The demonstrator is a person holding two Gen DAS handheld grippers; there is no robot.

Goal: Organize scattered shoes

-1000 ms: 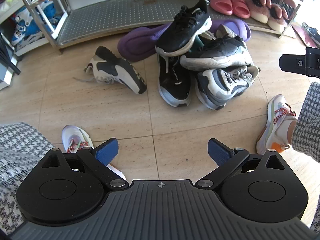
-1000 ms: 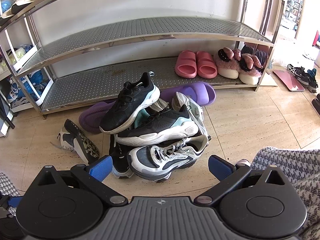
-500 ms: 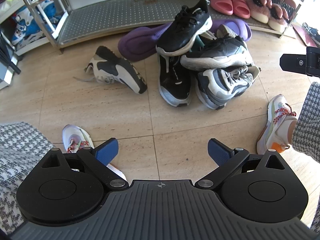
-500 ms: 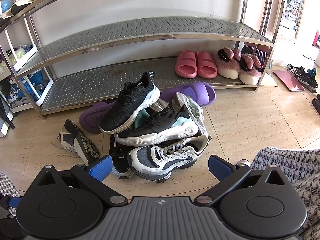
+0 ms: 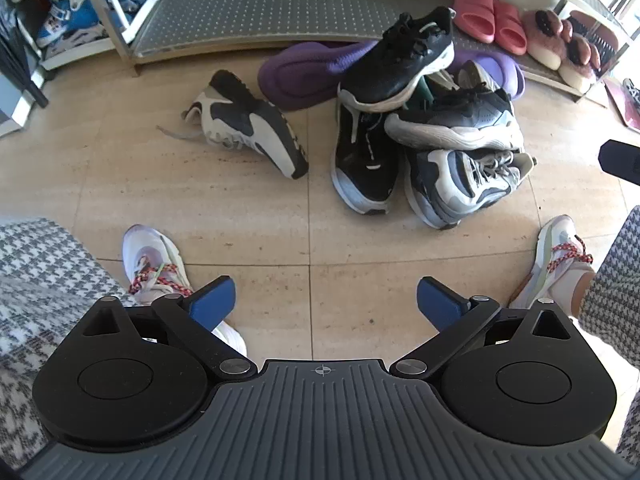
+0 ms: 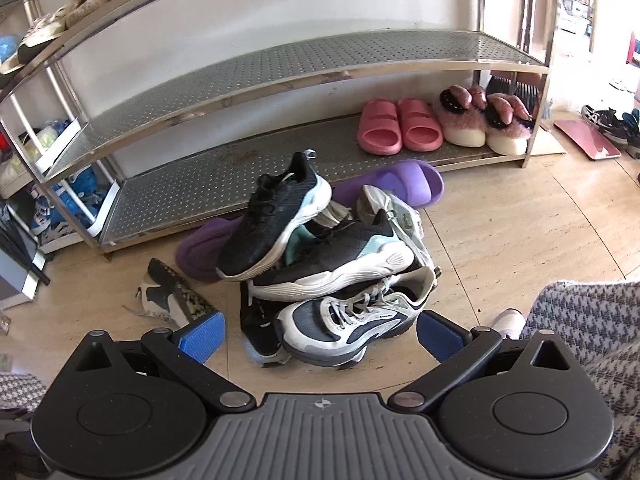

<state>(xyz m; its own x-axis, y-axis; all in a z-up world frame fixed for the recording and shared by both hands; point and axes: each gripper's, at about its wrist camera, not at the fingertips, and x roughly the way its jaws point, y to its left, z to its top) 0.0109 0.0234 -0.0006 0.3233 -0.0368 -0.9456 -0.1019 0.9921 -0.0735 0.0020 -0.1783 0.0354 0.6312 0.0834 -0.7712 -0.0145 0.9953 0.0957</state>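
Both claws gape empty — the grey sneaker point(image 6: 352, 320) lies crosswise just ahead of the right gripper point(image 6: 318, 336), nearer than the left gripper point(image 5: 324, 300).

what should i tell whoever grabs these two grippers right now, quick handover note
Left gripper: open, empty, held over bare floor tiles short of the pile.
Right gripper: open, empty, hovering just in front of the grey and white sneaker at the bottom front of the pile.
Pile: black sneaker on top, black and white sneaker beneath it, purple slides under and behind. One dark and white sneaker lies on its side, apart, to the pile's left.
Done: pink slides and fluffy slippers sit paired on the bottom shelf.
Left: the whole pile and the stray sneaker are not yet shelved.
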